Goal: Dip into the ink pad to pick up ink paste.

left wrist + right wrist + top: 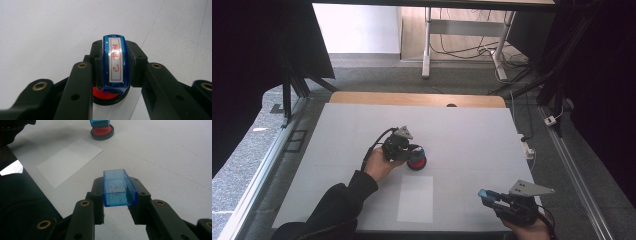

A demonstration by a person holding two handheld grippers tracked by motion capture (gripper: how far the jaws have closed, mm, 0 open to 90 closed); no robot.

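Observation:
A blue stamp (114, 62) with a white label printed in red characters is clamped between the jaws of my left gripper (412, 151). Its lower end rests on a round red ink pad (416, 162) in a black case, near the middle of the table. My right gripper (486, 195), at the table's front right, is shut on an empty clear blue stamp cover (118, 187), held above the surface. The ink pad (102, 132) and the stamp's blue base (100, 123) also appear at the top of the right gripper view.
A white sheet of paper (416, 198) lies flat in front of the ink pad, between the two grippers. The grey table covering (472, 135) spreads around it. A dark sleeve (339, 205) comes in at the lower left. Cables and table legs stand on the floor behind.

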